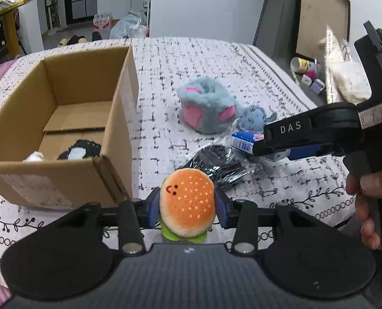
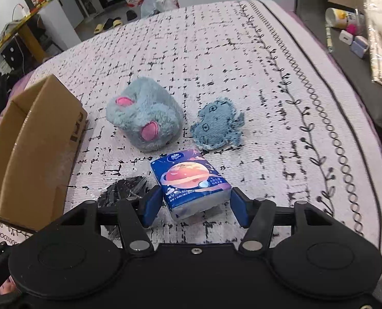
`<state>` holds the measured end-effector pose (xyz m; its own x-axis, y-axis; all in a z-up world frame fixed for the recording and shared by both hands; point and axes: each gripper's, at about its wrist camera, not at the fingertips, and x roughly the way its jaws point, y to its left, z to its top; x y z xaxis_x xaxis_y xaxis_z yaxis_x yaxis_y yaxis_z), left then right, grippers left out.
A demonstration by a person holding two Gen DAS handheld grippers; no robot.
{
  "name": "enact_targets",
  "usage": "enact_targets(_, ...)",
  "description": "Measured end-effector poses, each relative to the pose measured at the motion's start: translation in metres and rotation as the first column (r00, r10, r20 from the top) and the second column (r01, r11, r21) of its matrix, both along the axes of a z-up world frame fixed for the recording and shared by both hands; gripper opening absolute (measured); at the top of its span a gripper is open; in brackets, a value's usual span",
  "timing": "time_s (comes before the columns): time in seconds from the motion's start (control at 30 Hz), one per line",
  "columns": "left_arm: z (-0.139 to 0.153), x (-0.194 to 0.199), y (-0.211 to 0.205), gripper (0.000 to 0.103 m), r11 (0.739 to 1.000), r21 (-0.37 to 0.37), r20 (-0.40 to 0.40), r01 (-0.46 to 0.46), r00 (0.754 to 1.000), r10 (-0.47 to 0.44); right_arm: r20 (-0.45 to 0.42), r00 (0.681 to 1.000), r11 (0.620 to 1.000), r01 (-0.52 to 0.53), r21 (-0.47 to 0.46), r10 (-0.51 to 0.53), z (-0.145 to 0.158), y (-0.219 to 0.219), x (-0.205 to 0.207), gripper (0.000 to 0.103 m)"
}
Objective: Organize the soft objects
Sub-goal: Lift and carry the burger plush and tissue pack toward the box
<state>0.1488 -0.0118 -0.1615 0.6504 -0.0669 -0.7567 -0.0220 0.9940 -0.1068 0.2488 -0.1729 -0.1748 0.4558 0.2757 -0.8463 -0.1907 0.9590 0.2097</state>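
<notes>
left claw clenched on burger plush | right claw released, straddling tissue pack

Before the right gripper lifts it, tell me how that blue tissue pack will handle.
The tissue pack looks soft, so it will probably squash between the right gripper fingers rather than resist. Its glossy printed wrap may be slippery. It seems light for its size, and its flat shape makes rolling unlikely.

Both wrist cameras look steeply down, close over the bedspread, sharing the grey plush
</notes>
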Motion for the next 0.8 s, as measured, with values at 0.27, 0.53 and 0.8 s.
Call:
enact_targets(0.27,0.022,-0.009,0.001,0.043,1.000,-0.006,0.055,0.012,0.998,-0.012,0.069,0.997,1.000,0.015,0.022,-0.017,0.031,-0.006,-0.018,0.056)
enact_targets(0.53,0.050,-0.013,0.006,0.043,1.000,0.012,0.113,0.006,0.994,-0.007,0.134,0.990,0.998,0.027,0.065,-0.035,0.064,-0.010,-0.031,0.056)
enact_targets(0.8,0.071,-0.017,0.013,0.043,1.000,0.025,0.142,0.005,0.990,-0.008,0.193,0.981,0.997,0.015,0.081,-0.030,0.095,-0.007,-0.040,0.056)
